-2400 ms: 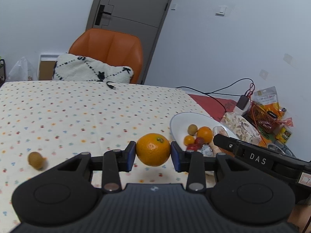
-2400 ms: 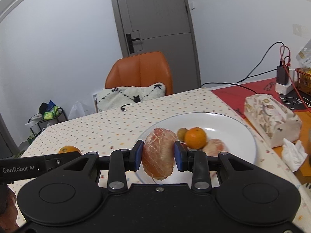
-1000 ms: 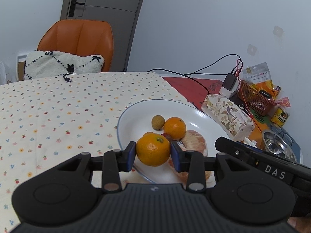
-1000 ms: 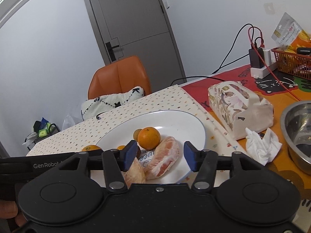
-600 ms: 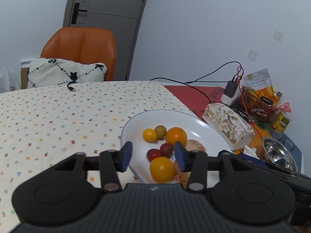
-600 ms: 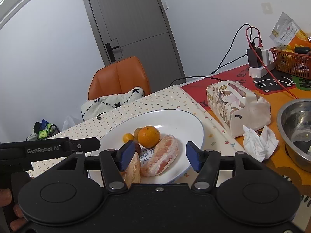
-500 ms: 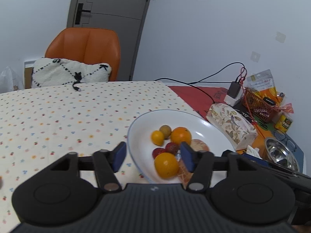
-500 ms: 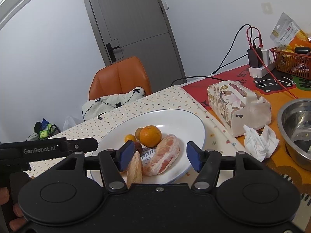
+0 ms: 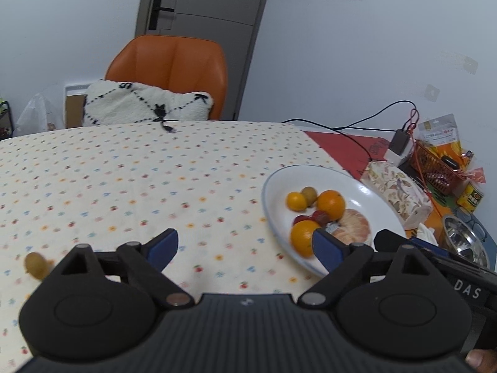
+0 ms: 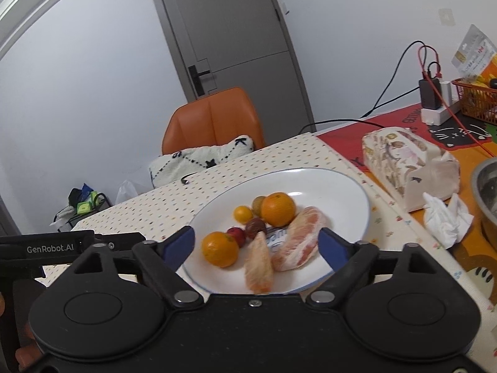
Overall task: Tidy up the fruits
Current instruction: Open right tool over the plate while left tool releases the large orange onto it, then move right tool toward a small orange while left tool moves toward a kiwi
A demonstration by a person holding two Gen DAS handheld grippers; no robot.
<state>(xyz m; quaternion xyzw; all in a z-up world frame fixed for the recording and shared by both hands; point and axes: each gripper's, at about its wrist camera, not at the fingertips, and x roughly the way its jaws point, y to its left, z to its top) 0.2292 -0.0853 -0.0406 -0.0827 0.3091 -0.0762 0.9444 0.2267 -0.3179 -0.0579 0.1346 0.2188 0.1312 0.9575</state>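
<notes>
A white plate (image 9: 366, 188) (image 10: 335, 186) on the dotted tablecloth holds several fruits: a near orange (image 9: 303, 237) (image 10: 220, 248), a far orange (image 9: 330, 204) (image 10: 277, 209), two peeled pomelo segments (image 10: 299, 242) (image 10: 257, 264), small red and yellow fruits. My left gripper (image 9: 245, 247) is open and empty, left of the plate. My right gripper (image 10: 257, 244) is open and empty, just in front of the plate. A small brown fruit (image 9: 35, 264) lies on the cloth at the far left.
A patterned tissue box (image 10: 410, 168), crumpled tissue (image 10: 447, 217) and steel bowl (image 9: 462, 242) lie right of the plate. Cables, a charger and a red basket (image 10: 475, 99) sit at the back right. An orange chair (image 9: 169, 68) with a pillow stands behind the table.
Both grippers let go of their fruit onto the plate: the left released the orange, the right the pomelo segment. The left gripper then swung leftward, bringing the small brown fruit into view.
</notes>
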